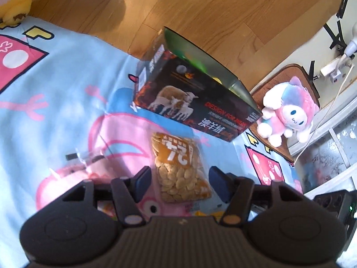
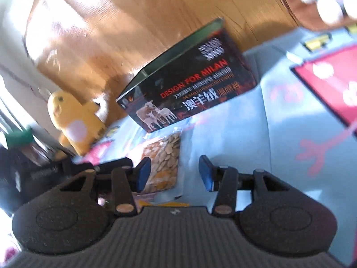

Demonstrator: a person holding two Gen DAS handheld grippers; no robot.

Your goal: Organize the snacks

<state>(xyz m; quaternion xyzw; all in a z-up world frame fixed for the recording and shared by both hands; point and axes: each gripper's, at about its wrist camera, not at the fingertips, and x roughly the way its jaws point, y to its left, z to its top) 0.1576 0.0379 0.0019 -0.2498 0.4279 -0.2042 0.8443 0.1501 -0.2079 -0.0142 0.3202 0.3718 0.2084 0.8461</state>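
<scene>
A clear and orange packet of pale seeds (image 1: pixel 178 167) lies flat on a light blue cartoon blanket (image 1: pixel 55 111), just in front of an open black box (image 1: pixel 196 98) printed with sheep. My left gripper (image 1: pixel 179 182) is open, its blue pads on either side of the packet's near end, just above it. In the right wrist view the same packet (image 2: pixel 164 163) lies left of centre, and the black box (image 2: pixel 189 84) stands behind it. My right gripper (image 2: pixel 175 172) is open and empty, with the packet by its left pad (image 2: pixel 144 174).
A pink and white plush toy (image 1: pixel 287 114) sits on a brown cushion at the right. A yellow plush toy (image 2: pixel 73 120) sits at the blanket's edge. A crumpled clear wrapper (image 1: pixel 87 156) lies left of the packet. Wooden floor (image 1: pixel 200 11) lies beyond the blanket.
</scene>
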